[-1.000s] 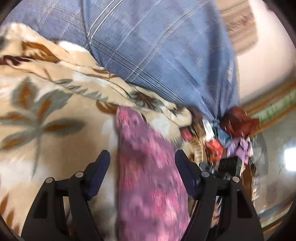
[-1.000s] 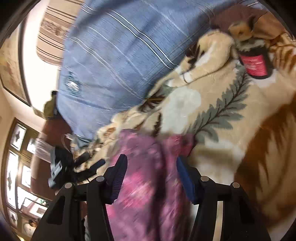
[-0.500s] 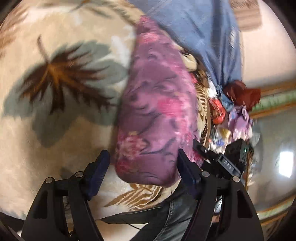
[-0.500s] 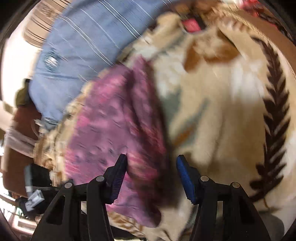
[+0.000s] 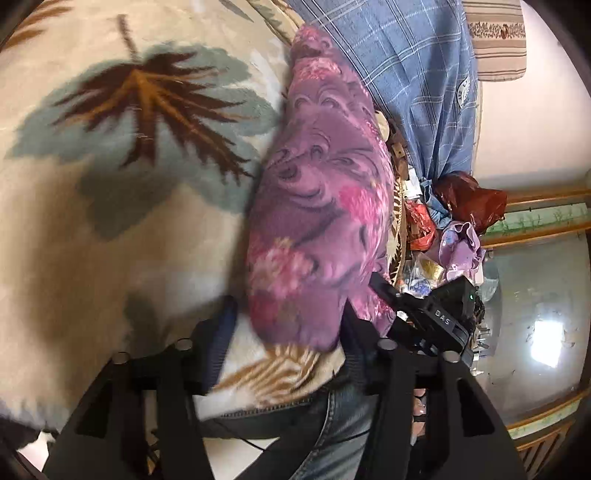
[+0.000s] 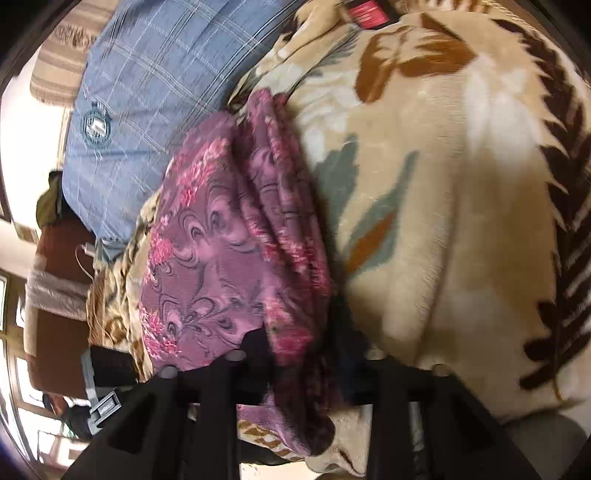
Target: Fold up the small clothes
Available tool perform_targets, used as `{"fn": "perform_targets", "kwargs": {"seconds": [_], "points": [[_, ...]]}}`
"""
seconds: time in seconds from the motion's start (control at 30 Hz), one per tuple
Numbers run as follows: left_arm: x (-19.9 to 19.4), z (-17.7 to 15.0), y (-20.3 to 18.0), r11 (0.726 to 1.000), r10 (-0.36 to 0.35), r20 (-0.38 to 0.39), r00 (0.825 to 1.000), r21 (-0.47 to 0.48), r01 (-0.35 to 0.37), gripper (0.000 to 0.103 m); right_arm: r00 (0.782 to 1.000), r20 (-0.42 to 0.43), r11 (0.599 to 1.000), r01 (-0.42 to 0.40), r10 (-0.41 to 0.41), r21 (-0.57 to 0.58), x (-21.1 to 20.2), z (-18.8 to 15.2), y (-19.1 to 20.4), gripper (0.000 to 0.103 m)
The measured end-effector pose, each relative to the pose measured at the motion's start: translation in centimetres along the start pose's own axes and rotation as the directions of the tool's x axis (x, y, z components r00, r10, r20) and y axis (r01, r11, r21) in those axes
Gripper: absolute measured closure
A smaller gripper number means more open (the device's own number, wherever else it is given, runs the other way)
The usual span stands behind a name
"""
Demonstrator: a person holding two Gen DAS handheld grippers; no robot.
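A folded purple and pink floral garment [image 5: 317,206] lies on a beige blanket with leaf patterns [image 5: 110,166]. My left gripper [image 5: 288,332] is open with its jaws either side of the garment's near end. In the right wrist view the same garment [image 6: 236,251] lies in stacked layers on the blanket [image 6: 443,184]. My right gripper [image 6: 299,350] has its jaws around the garment's folded edge, with cloth between them; how tightly they close is unclear.
A blue plaid cloth [image 5: 413,74] lies beyond the garment, and shows in the right wrist view [image 6: 147,92]. A clutter of bags and small items [image 5: 443,229] sits to the right. A red-labelled bottle [image 6: 364,11] rests at the blanket's far end.
Both grippers have pulled back toward the blanket's near edge. The garment now lies further out in front. The right gripper's jaws have closed in around its folded edge.
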State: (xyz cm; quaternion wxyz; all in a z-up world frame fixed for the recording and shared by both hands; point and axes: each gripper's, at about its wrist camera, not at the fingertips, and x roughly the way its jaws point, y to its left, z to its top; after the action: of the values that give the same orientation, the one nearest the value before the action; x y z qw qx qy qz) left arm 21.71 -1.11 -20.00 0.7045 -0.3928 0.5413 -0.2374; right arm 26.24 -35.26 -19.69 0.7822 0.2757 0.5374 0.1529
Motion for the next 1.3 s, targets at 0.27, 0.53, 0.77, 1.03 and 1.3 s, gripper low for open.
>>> {"fn": "perform_targets", "kwargs": {"seconds": [0.27,0.53,0.77,1.03,1.3], "points": [[-4.0,-3.4,-3.7,0.866,0.313,0.244,0.918,0.323,-0.381,0.046,0.990,0.139,0.988,0.023,-0.001,-0.154,-4.2,-6.0,3.3,0.046],[-0.8,-3.6,-5.3,0.766,0.365,0.286,0.886,0.449,-0.460,0.046,0.973,0.082,0.964,0.225,-0.215,-0.141,-1.3,-5.9,4.0,0.082],[1.0,-2.9,-5.8,0.750,0.402,0.257,0.879,0.458,-0.477,0.090,0.968,0.068,0.961,0.249,-0.242,-0.124,-0.8,-5.6,3.6,0.090],[0.3,-3.3,-3.1,0.804,0.397,0.257,0.881,0.366,-0.469,0.091,0.975,0.022,0.973,0.221,-0.220,-0.065,-0.2,-4.8,1.9,0.088],[-4.3,-5.4,-6.0,0.839,0.268,0.214,0.939,0.428,-0.337,0.046,0.991,0.135,0.994,0.015,-0.001,-0.105,-4.4,-4.5,2.2,0.040]]}}
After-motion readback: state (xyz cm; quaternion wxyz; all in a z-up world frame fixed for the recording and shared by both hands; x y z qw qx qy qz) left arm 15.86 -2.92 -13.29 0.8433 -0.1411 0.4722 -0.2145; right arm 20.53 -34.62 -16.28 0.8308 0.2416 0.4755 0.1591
